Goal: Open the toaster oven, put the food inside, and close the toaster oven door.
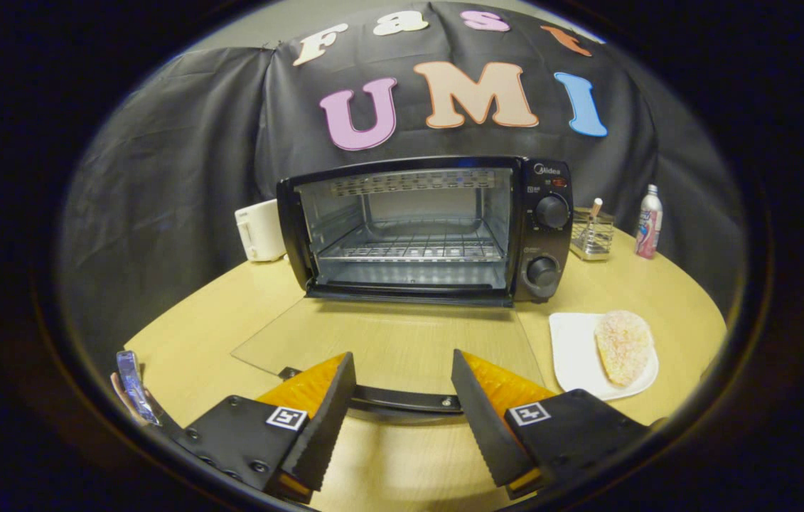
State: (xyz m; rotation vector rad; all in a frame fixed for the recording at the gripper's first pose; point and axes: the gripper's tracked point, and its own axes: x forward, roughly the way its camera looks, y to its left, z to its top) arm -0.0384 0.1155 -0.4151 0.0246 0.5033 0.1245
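A black toaster oven (pixel 430 227) stands on the round wooden table, its glass door (pixel 387 341) folded down flat towards me, so the wire rack (pixel 412 249) inside shows. The door's dark handle (pixel 402 400) lies across the gap between my fingers. My gripper (pixel 402 419) is open, and the fingers stand apart on either side of the handle's middle without pressing on it. The food, a pale crumbed piece (pixel 623 346), lies on a white plate (pixel 576 348) to the right of the door, beyond my right finger.
A white appliance (pixel 259 231) stands left of the oven. Right of the oven are a small metal rack (pixel 591 238) and a spray bottle (pixel 649 222). A shiny wrapped object (pixel 133 387) lies near the table's left edge. Black cloth walls the back.
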